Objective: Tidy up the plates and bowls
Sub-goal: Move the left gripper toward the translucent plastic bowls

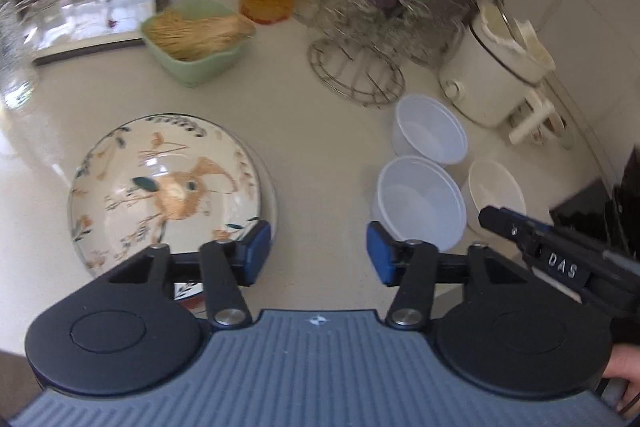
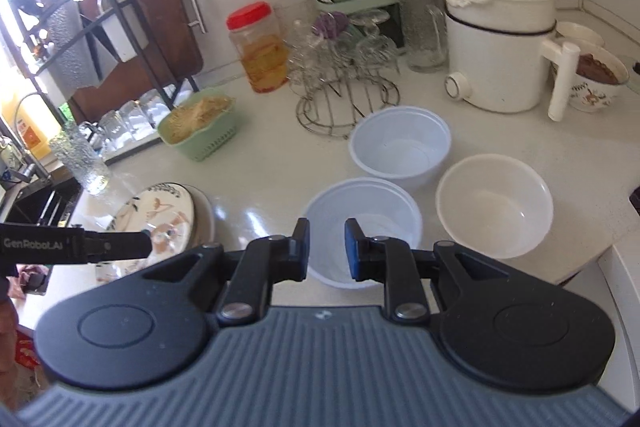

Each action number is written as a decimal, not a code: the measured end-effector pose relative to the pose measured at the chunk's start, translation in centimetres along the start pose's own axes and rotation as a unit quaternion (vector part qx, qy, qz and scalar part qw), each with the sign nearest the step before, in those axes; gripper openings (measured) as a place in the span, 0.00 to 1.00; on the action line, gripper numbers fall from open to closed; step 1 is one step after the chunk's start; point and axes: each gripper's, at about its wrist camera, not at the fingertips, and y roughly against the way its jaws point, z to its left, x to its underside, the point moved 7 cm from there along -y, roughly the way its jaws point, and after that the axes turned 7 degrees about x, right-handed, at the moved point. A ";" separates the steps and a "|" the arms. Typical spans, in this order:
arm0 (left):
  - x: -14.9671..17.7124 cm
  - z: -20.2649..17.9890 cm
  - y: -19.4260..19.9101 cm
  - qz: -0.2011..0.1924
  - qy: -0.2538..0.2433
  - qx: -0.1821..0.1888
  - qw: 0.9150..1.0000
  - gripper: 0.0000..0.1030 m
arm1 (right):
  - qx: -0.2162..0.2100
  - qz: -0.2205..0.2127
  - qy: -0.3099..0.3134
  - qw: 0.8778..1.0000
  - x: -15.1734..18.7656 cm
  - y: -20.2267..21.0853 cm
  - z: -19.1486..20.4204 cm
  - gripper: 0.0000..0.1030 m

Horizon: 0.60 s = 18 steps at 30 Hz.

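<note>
White plastic bowl (image 2: 362, 223) sits on the surface (image 2: 260, 163) at twelve o'clock of the right hand-held gripper (image 2: 327, 251), fingers slightly apart, empty. The plate (image 1: 160, 187) lies at ten o'clock of the left hand-held gripper (image 1: 318, 251), fingers wide, empty.

Glossy glazed ceramic plate with painted rabbit (image 1: 168, 187), smooth translucent white plastic bowls (image 2: 400, 143), glossy pale stone-like countertop (image 1: 320, 131), shiny wire metal rack (image 2: 348, 107), clear plastic jar with red lid (image 2: 258, 47)
</note>
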 end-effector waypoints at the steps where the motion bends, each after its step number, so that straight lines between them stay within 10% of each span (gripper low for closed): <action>1: 0.1 -0.4 -0.8 0.006 -0.010 0.002 1.000 0.59 | 0.010 0.001 -0.002 1.000 0.2 -0.4 -0.6 0.37; 18: -1.9 -2.3 -12.2 0.057 -0.014 0.089 0.994 0.50 | 0.013 0.037 -0.025 0.999 2.4 -6.6 -4.4 0.38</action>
